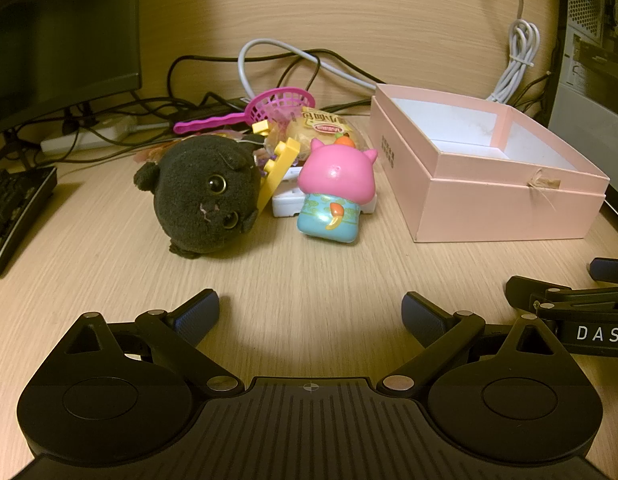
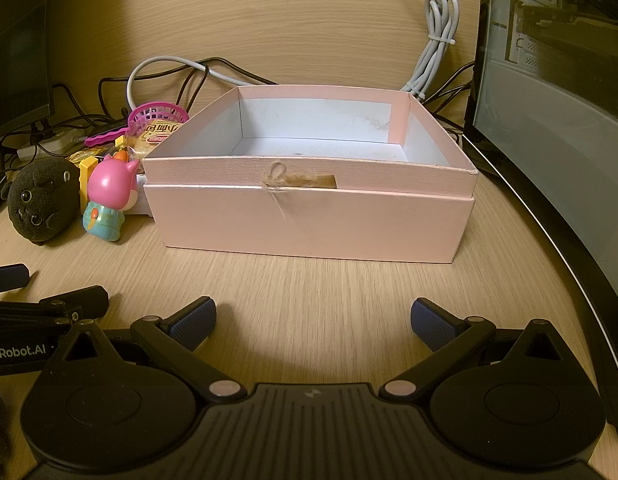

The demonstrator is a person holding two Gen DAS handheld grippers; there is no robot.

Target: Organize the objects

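A pile of small objects lies on the wooden desk: a black plush cat [image 1: 201, 196] [image 2: 43, 204], a pink-headed toy figure with a blue body [image 1: 333, 196] [image 2: 107, 204], a yellow plastic piece [image 1: 279, 168], a magenta toy net [image 1: 269, 110] [image 2: 149, 118] and a snack packet [image 1: 329, 128] [image 2: 155, 138]. To their right stands an open pink box [image 1: 509, 208] [image 2: 309, 216] with a white inside and nothing in it. My left gripper [image 1: 310, 314] is open, short of the toys. My right gripper [image 2: 313, 320] is open in front of the box.
A monitor [image 1: 61, 36] and a keyboard [image 1: 17, 208] stand at the left. Black and white cables [image 1: 293, 60] and a power strip [image 1: 85, 140] run along the back wall. A computer case [image 2: 557, 80] stands at the right, beyond the desk's curved edge.
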